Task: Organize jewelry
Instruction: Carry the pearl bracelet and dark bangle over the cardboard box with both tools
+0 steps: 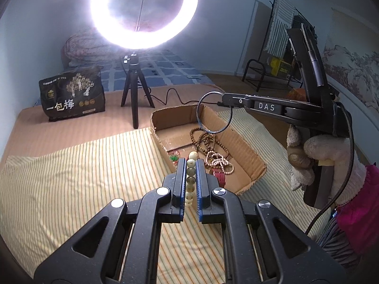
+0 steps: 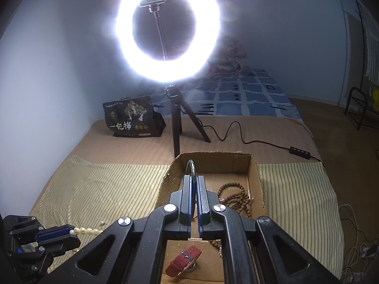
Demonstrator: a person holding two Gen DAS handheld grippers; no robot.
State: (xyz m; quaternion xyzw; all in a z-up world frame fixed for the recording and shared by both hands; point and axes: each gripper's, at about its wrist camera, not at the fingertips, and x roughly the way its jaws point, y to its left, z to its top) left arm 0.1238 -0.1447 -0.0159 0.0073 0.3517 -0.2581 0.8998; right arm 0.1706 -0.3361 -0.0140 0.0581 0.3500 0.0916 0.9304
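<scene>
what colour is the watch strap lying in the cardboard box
Dark red, seen best in the right wrist view: the watch strap lies at the near end of the cardboard box.

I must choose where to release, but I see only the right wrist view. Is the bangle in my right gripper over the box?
Observer: Yes. The left wrist view shows the bangle as a whole ring, hanging from the right gripper over the inside of the cardboard box.
Operator: What lies in the box near it?
Observer: A brown bead strand, and beside it a paler pink bead strand.
Operator: And the left gripper?
Observer: The left gripper is shut on a pale bead bracelet; its beads sit in a row between the fingers.
</scene>
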